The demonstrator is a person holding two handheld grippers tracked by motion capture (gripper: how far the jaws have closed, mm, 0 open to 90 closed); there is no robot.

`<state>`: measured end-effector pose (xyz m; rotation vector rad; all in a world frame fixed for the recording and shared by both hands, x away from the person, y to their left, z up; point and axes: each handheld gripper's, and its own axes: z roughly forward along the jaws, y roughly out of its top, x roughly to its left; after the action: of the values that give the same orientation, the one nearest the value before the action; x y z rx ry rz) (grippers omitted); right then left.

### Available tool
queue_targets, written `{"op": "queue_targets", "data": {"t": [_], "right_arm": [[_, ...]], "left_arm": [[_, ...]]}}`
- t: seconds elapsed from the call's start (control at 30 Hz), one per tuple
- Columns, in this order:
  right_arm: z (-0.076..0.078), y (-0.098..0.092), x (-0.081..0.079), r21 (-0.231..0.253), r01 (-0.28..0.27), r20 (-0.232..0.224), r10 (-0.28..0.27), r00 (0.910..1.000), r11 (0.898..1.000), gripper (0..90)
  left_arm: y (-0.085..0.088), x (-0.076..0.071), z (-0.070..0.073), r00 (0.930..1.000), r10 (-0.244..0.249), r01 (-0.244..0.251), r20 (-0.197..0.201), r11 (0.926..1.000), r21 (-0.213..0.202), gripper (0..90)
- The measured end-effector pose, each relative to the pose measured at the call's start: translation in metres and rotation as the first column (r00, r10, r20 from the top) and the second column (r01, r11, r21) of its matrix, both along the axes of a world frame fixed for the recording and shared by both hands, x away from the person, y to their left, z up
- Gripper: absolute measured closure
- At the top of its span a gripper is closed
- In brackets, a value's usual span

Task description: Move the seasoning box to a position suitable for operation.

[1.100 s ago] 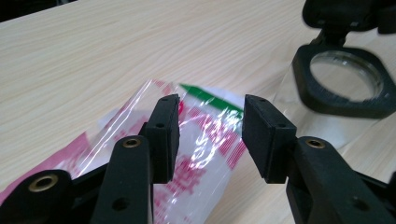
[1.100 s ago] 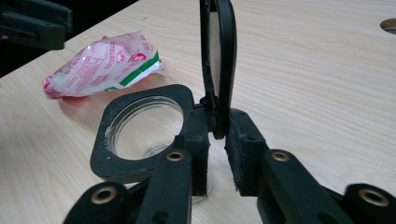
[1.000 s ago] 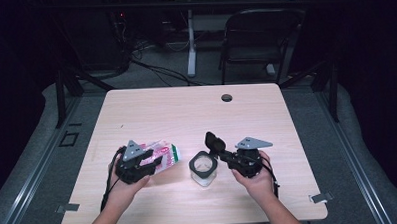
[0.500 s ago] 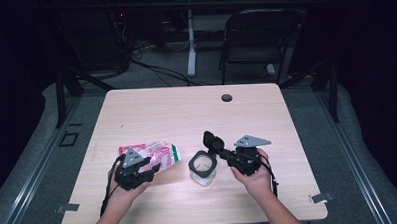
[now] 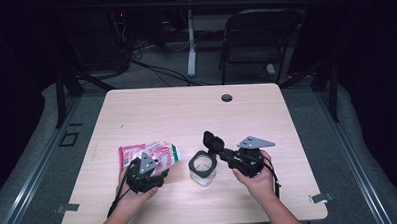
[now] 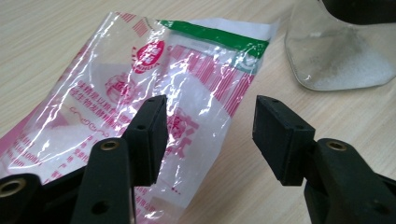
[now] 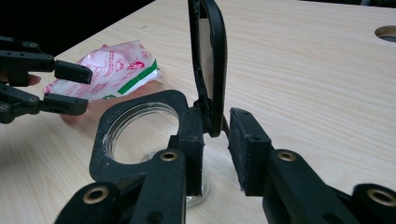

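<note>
A pink, white and green plastic bag (image 5: 138, 151) (image 6: 140, 79) lies flat on the wooden table (image 5: 186, 112). My left gripper (image 5: 156, 168) (image 6: 210, 126) hovers over its near end. Its jaws have just been opening and stand apart, with the bag's edge below and neither pad pressing it. To the right stands a glass jar (image 5: 202, 167) (image 7: 140, 135) with a black rim and a little white powder inside. Its black lid (image 5: 213, 140) (image 7: 210, 60) is flipped upright. My right gripper (image 5: 222, 153) (image 7: 217, 135) has also just been opening. The lid's hinge sits between its jaws, the right pad (image 7: 243, 144) clear of it.
A round cable hole (image 5: 226, 97) lies near the table's far edge. Behind the table stand a black chair (image 5: 259, 40) and a white post (image 5: 190, 42), with cables on the floor. Bare wood stretches across the table's far half.
The left gripper has come down and a little toward the front edge, and the bag now lies flat under it. The right hand has kept its place by the jar.
</note>
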<state>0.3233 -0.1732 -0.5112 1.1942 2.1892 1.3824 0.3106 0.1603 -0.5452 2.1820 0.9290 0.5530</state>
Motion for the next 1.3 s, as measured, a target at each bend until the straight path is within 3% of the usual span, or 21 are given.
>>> {"op": "queue_targets", "data": {"t": [0.3,0.73,0.87,1.3], "right_arm": [[-0.001,-0.003,-0.004,0.005,0.012,0.004,-0.012,0.9999,1.0,72.5],[0.0,-0.01,-0.011,0.0,0.024,0.012,-0.024,0.9996,1.0,71.0],[0.0,-0.012,-0.012,0.0,0.03,0.009,-0.03,0.9995,1.0,70.6],[-0.001,-0.013,-0.014,0.005,0.035,0.008,-0.035,0.9994,0.999,70.0]], "left_arm": [[-0.01,0.006,-0.007,0.9999,0.0,0.0,0.011,0.9974,0.073,45.4],[-0.016,0.017,-0.013,0.999,0.026,-0.031,0.036,0.9926,0.118,42.6],[-0.017,0.02,-0.013,0.999,0.029,-0.033,0.034,0.9922,0.12,43.2],[-0.013,0.027,-0.015,0.9984,0.056,-0.057,0.009,0.9951,0.081,57.9]]}}
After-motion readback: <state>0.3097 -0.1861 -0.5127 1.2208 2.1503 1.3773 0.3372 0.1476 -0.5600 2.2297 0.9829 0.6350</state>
